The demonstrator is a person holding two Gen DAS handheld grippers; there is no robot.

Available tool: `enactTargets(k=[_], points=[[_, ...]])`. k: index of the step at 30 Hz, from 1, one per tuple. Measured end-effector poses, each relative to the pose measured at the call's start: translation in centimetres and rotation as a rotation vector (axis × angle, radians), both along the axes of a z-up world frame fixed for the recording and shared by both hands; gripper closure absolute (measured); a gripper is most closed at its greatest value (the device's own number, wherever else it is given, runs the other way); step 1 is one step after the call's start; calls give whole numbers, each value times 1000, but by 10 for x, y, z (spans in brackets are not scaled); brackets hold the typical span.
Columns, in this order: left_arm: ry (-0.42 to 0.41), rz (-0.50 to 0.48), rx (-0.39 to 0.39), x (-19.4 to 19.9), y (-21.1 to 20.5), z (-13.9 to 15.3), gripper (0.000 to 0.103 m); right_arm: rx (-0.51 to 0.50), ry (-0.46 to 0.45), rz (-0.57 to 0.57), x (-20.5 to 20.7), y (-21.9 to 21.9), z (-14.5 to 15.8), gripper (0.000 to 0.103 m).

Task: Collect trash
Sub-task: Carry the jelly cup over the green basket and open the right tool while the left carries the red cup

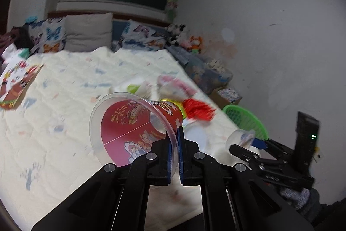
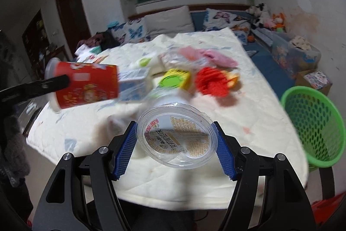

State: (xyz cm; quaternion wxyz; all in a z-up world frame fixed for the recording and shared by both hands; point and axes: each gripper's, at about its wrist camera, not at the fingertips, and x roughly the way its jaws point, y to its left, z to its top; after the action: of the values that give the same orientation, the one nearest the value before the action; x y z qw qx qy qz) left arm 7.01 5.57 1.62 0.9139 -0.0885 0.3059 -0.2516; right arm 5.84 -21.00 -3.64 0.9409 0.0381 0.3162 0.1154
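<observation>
Grippers carry one piece of trash each, lifted clear of the bed. The left gripper has its blue pads nearly together, pinching the thin clear rim of a red printed cup that lies on its side in the air with its mouth toward the near left. The right gripper stands wide, its pads pressed on either side of a clear plastic tub with a printed label; the tub tilts, mouth toward the camera.

Beyond them, more litter lies on the quilted bed: a red fringed wrapper, a yellow packet with a green lid, a small blue-and-white carton and pink wrappers. The green mesh basket stands off the bed's right edge, near the right gripper and well apart from the left.

The step in hand appears to be carrying both items to that basket. To do it well, the right hand should go first, since it is closer: bring the tub over the basket mouth before spreading the pads. The left grip is only on a rim edge, so the cup could swing or slip; it is best moved smoothly across, avoiding the other arm, and released only once above the opening.
</observation>
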Motion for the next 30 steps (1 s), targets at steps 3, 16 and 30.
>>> enactTargets(k=[3, 16, 30], points=[[-19, -55, -3, 8, -20, 13, 98, -21, 1, -77, 8, -34, 1, 35], [15, -252, 22, 79, -151, 27, 98, -82, 211, -400, 67, -219, -63, 34], [100, -386, 120, 141, -279, -2, 98, 4, 372, -462, 101, -278, -115, 33]])
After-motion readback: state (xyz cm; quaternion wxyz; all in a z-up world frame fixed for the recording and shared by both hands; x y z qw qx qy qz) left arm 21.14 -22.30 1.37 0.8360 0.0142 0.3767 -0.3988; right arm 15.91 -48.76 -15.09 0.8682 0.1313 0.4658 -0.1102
